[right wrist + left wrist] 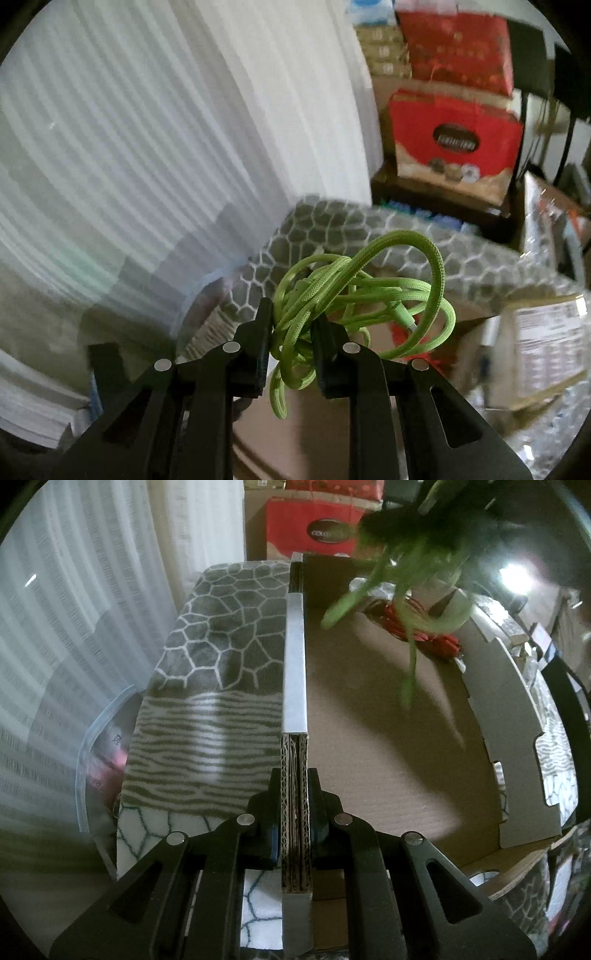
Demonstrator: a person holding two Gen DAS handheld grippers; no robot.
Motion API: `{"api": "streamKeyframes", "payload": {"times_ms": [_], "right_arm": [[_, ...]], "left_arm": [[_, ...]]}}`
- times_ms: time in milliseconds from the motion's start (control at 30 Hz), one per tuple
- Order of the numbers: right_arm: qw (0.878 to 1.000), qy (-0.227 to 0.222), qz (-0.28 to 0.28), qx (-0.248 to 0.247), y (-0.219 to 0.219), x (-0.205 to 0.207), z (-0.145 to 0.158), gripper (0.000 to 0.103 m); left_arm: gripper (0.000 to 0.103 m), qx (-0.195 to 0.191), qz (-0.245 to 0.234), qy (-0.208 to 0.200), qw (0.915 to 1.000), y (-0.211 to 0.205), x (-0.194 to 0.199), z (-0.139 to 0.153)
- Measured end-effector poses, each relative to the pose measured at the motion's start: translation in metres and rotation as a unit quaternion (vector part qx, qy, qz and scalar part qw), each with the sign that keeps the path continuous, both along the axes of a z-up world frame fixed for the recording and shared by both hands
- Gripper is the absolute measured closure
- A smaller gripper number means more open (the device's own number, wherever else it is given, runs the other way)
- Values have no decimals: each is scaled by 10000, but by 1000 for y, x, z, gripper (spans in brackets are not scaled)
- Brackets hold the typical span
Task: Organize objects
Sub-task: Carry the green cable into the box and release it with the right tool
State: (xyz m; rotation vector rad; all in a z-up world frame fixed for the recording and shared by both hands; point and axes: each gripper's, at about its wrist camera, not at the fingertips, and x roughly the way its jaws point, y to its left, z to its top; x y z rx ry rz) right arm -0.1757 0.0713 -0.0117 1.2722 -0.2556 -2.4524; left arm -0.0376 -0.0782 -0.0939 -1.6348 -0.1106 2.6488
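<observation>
My left gripper [294, 782] is shut on the left wall [294, 657] of a shallow cardboard box, its pads pressing the corrugated edge from both sides. The box floor [388, 746] is bare brown cardboard, with a bundle of red cable [439, 638] at its far end. Above that far end a tangle of green braided cable [406, 602] hangs blurred from the right gripper, which shows only as a dark shape. In the right wrist view my right gripper [291, 321] is shut on the green cable [362, 295], loops spilling out to the right and below.
The box rests on a grey and white patterned blanket [221, 657]. White curtains [147, 147] hang on the left. Red cartons [454, 136] are stacked behind. The box's right wall [517, 738] has cut-out notches, with clutter beyond it.
</observation>
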Motion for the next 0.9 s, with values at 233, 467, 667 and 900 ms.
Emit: {"api": "streamKeyframes", "payload": {"times_ms": [233, 467, 667, 900], "right_arm": [[9980, -567, 83, -279, 1, -9, -52, 84], [9949, -959, 112, -284, 1, -20, -73, 82], [9938, -1080, -96, -243, 13, -15, -56, 36], [9971, -658, -394, 18, 41, 12, -6, 35]], "left_arm": [[93, 20, -1, 0, 10000, -1, 0, 0], [93, 19, 11, -3, 10000, -2, 0, 0], [93, 25, 5, -10, 10000, -1, 0, 1], [93, 44, 19, -3, 10000, -1, 1, 1]]}}
